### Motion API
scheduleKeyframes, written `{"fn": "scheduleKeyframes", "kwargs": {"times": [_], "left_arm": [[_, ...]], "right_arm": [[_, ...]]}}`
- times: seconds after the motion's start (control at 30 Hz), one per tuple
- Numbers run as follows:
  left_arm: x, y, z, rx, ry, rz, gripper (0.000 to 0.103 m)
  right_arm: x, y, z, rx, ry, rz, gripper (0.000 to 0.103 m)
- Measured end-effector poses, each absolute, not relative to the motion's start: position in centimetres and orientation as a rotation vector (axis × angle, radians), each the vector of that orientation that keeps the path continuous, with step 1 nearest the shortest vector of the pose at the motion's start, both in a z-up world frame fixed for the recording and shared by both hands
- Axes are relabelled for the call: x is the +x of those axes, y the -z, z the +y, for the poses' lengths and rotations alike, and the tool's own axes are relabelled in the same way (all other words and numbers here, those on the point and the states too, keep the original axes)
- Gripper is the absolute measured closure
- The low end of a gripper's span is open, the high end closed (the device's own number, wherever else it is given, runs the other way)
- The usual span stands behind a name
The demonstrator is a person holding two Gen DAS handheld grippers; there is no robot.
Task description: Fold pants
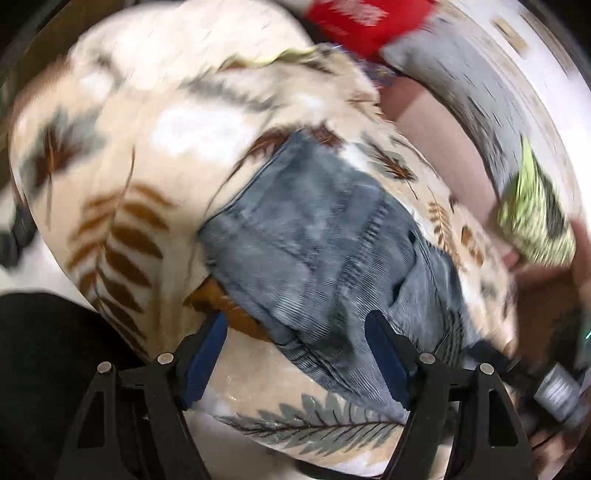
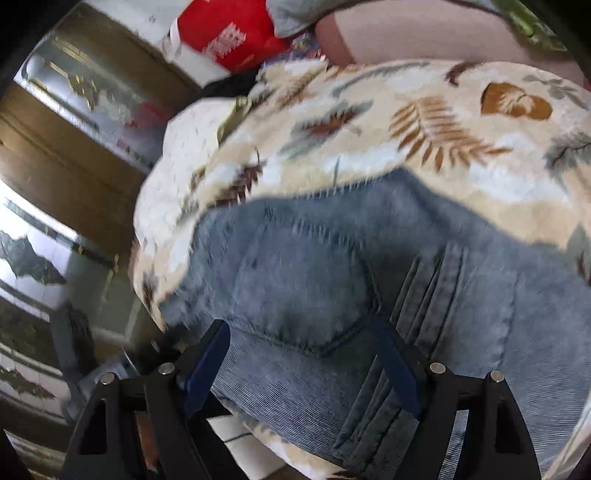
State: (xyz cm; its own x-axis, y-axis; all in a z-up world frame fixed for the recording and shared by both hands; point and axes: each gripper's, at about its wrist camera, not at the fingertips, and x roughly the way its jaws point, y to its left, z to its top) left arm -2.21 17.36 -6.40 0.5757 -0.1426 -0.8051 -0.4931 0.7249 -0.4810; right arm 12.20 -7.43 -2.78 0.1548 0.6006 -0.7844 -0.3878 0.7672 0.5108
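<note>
Pants [image 1: 325, 236], blue-grey corduroy with a stitched back pocket, are laid in a folded bundle on a cream blanket [image 1: 122, 177] printed with brown and grey leaves. Left hand-held gripper [image 1: 295, 354]: jaws are held wide above the near edge of the pants, nothing gripped between the blue pads. Right hand-held gripper [image 2: 303, 358]: jaws are likewise spread wide over the pocket area and the pleated seam, with no cloth pinched. Red bag [image 2: 229, 33] with white lettering is seen beyond the blanket. Both views are blurred by motion.
</note>
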Motion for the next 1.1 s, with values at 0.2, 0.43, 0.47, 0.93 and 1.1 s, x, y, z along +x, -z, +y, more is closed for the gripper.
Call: {"fn": "scheduleKeyframes", "kwargs": {"times": [0.2, 0.43, 0.47, 0.93, 1.1], "left_arm": [[-1.7, 8.0, 19.5, -0.917, -0.210, 0.940, 0.026], [-1.2, 8.4, 20.3, -0.970, -0.235, 0.896, 0.023], [-0.9, 8.2, 20.1, -0.955, -0.244, 0.896, 0.024], [1.8, -0.5, 13.7, -0.517, -0.212, 0.771, 0.093], [2.2, -5.5, 5.2, -0.237, -0.101, 0.669, 0.093]], "right_arm": [[12.2, 6.5, -6.0, 0.160, -0.710, 1.323, 0.020], [11.4, 5.5, -4.4, 0.142, -0.763, 1.296, 0.020], [11.7, 7.4, -3.9, 0.123, -0.749, 1.352, 0.019], [9.6, 7.1, -5.5, 0.307, -0.800, 1.202, 0.004], [8.1, 3.7, -16.4, 0.630, -0.688, 1.018, 0.004]]}}
